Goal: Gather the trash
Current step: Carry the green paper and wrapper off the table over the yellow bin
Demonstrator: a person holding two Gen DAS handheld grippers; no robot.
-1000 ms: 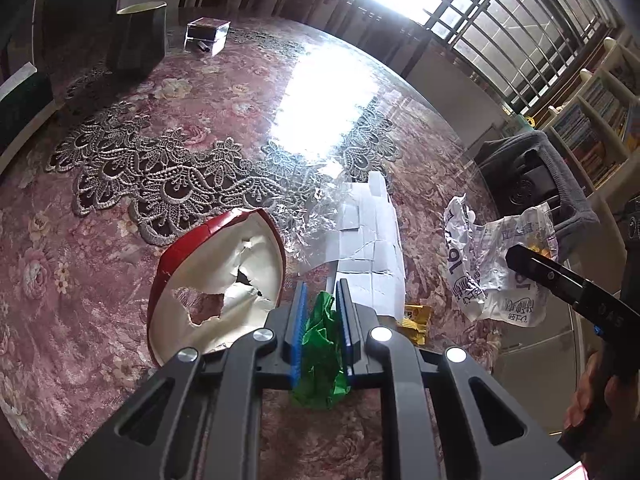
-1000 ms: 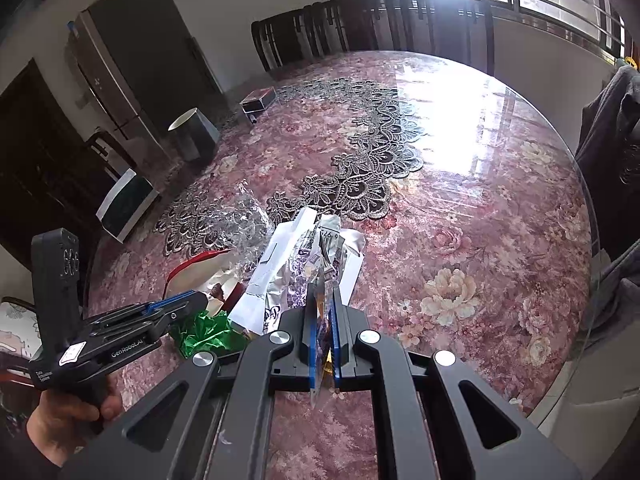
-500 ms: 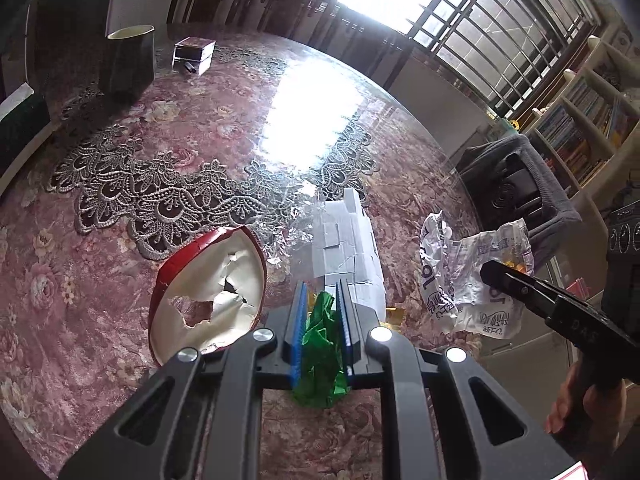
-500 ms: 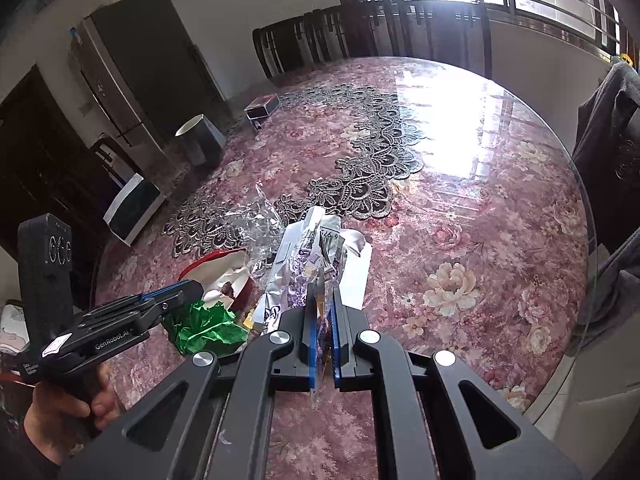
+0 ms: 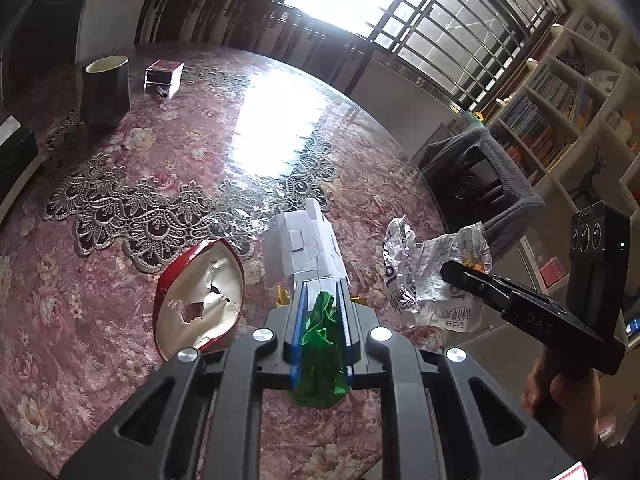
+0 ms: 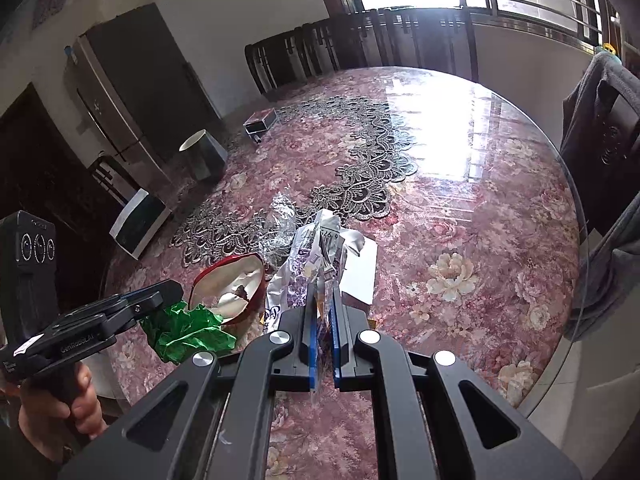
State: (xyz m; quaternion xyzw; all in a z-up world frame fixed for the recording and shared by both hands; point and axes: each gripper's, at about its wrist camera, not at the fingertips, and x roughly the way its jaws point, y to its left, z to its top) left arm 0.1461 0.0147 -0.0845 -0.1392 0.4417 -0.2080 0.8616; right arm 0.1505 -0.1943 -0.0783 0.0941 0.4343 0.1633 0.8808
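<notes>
My left gripper (image 5: 322,286) is shut on a crumpled green wrapper (image 5: 320,340), held above the floral table (image 5: 120,360). From the right wrist view the left gripper (image 6: 160,300) has the green wrapper (image 6: 188,332) hanging from its tips. My right gripper (image 6: 322,286) is shut on a silvery white and purple wrapper (image 6: 316,248); from the left it shows as the right gripper (image 5: 452,270) with the wrapper (image 5: 416,276) bunched at its tips. On the table lie a torn red-rimmed paper bowl (image 5: 200,296), a folded white paper (image 5: 308,248) and clear cellophane (image 6: 280,220).
A dark cup (image 5: 106,92) and a small box (image 5: 164,76) stand at the table's far side, with a white-and-dark box (image 6: 140,224) at its left edge. A chair draped in grey cloth (image 5: 480,184) stands beyond the rim, with dark chairs and a barred window behind.
Both grippers have risen from the table, each still clamped on its wrapper. The left went higher, so the bowl and white paper look smaller and farther below.
</notes>
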